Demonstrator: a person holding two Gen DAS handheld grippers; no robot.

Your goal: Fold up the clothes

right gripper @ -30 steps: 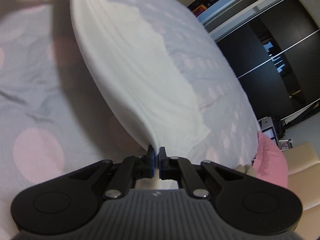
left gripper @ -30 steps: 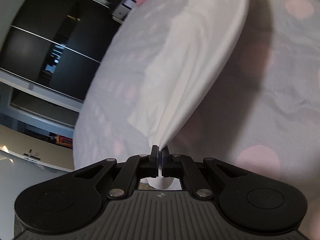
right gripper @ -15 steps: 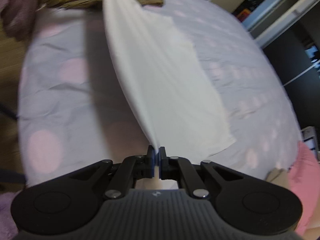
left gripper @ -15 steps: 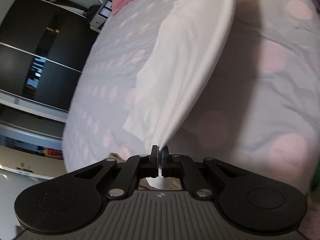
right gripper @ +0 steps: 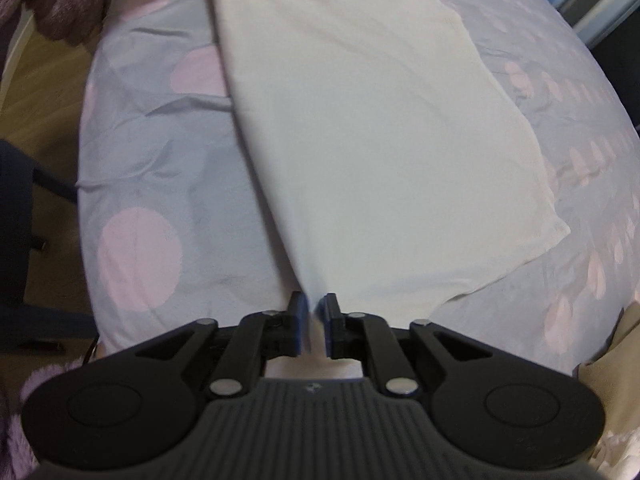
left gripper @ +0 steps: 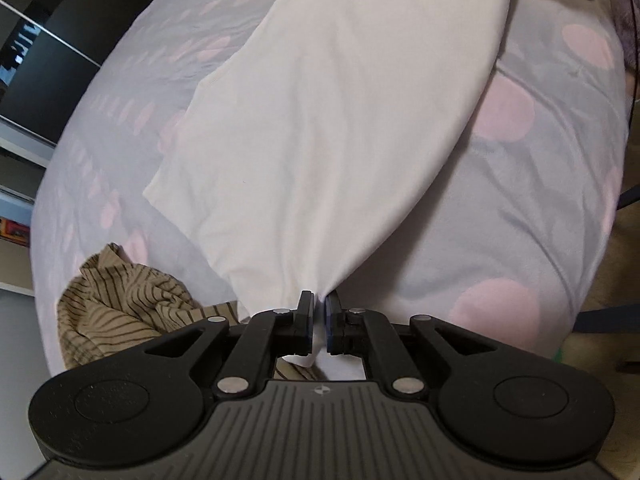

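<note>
Nearest to us, our left gripper has its jaws slightly parted, with a corner of the white garment running down between them; the blue pads stand a little off the cloth, so we judge the pinch is slack or just letting go. Our right gripper looks the same: a narrow gap between the jaws, the garment's other near corner in that gap, and the grip seemingly loose rather than tight.

Beyond the grippers, the garment fans out from both corners and lies spread on the bed, over the grey cover with pink dots. One long edge runs straight away from us, and the far side ends in a squared corner. It looks flat and smooth, and we think it may be doubled over, though the layers are not plain to see.

Our judgement is that a fold of this piece is being laid down or has just been laid; whether more folds are due on it, we cannot tell from here.

Further off, a crumpled tan striped garment sits loose on the bed beside the left gripper, which suggests folding work is left. A purple fuzzy thing lies past the far edge of the bed.
</note>
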